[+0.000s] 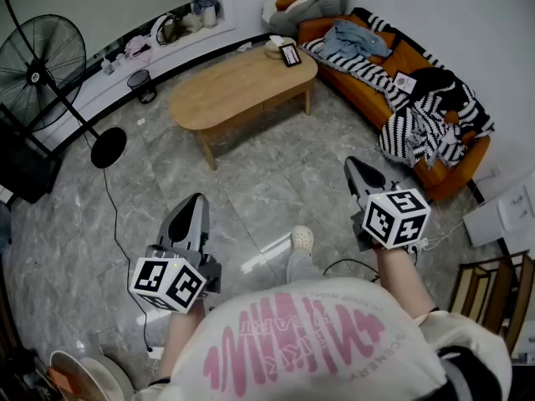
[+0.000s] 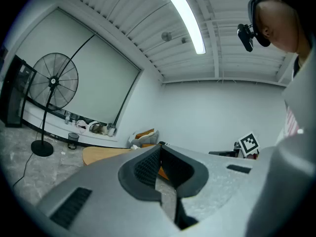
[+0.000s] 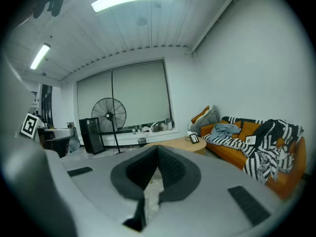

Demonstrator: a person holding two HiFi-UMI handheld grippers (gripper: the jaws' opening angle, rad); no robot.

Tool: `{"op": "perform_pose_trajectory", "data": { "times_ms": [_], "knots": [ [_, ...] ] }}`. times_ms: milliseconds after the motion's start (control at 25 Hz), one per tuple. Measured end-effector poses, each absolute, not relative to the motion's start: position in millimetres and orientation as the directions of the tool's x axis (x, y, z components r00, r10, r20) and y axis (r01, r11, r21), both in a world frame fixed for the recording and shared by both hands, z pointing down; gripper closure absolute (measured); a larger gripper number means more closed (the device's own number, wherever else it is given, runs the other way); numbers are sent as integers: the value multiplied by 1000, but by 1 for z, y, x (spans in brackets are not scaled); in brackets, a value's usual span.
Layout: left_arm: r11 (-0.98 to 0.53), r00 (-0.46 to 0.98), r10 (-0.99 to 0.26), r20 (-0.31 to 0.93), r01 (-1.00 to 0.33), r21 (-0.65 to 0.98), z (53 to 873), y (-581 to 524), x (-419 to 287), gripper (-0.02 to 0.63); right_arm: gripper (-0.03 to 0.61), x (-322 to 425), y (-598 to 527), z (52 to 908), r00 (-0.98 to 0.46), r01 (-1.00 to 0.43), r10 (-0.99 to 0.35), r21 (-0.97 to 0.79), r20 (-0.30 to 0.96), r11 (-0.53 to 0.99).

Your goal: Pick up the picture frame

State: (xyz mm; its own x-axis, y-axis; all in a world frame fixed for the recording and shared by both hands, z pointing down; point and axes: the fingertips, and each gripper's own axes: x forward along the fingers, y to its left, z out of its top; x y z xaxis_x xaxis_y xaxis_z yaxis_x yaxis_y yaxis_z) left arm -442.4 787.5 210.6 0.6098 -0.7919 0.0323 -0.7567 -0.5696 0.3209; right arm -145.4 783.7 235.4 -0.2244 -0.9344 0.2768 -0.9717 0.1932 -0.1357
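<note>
A person [image 1: 318, 341] in a white shirt with pink print stands on a grey marble floor [image 1: 251, 182], one shoe [image 1: 302, 240] showing below the hem, a gripper in each hand. The left gripper [image 1: 197, 199] is held low at the left of the head view. Its jaws are closed tip to tip with nothing between them, as the left gripper view confirms [image 2: 159, 146]. The right gripper [image 1: 352, 164] is held at the right. Its jaws are likewise pressed together and empty [image 3: 158, 147]. Both point across the open floor toward a wooden oval desk [image 1: 226, 90], well apart from the person.

The frame [image 1: 290, 54], small and dark-edged, stands upright at the desk's far right end, near the corner closest to the sofa, with a pale object just beside it. From the right gripper view the frame [image 3: 194, 138] shows just right of the closed jaws, on the desk [image 3: 175, 143].

Past the desk's right end, an orange sofa [image 1: 401, 61] runs along the wall, strewn with clothes and a black-and-white striped blanket [image 1: 422, 124]. At the far left, a black pedestal fan [image 1: 38, 61] stands before the window wall.
</note>
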Motion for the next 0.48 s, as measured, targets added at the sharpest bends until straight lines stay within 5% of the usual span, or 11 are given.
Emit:
{"op": "perform_pose_trajectory", "data": {
  "times_ms": [480],
  "knots": [
    [-556, 607, -792, 64, -761, 334, 222, 746, -423, 611, 574, -119, 745, 259, -218, -971, -923, -161, 317, 174]
  ]
}}
